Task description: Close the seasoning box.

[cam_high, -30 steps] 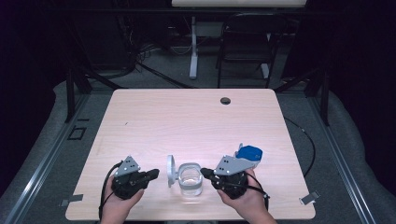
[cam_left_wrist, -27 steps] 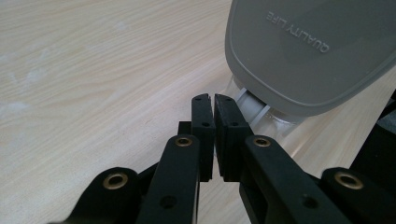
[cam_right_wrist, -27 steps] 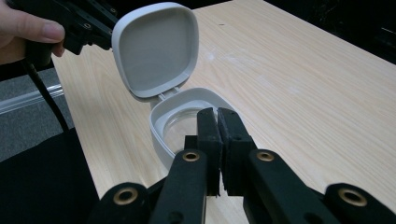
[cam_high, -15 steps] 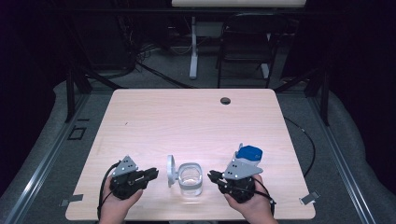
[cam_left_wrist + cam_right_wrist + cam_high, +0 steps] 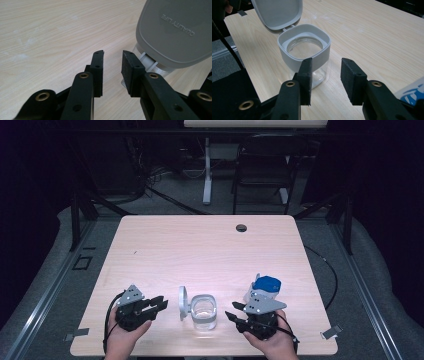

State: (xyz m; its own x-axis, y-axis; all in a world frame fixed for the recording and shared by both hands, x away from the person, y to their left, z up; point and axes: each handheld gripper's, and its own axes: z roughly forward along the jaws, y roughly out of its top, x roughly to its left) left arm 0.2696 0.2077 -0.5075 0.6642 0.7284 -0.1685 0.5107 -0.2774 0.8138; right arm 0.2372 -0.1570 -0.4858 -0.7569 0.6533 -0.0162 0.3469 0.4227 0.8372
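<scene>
Both tongs have just backed off opening, empty, jar standing between them.

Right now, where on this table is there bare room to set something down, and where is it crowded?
The whole far stretch of the table is bare, from the jar up to the small dark hole near the far edge. The near edge is crowded: left gripper, the jar's raised lid, right gripper, and the blue-topped packet behind it.

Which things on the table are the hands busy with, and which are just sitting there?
Busy with:
- clear jar, empty
- its grey flip lid, standing open
- left gripper and right gripper, jaws just opened, nothing between them

Just sitting there:
- blue-and-white packet
- round table hole
</scene>
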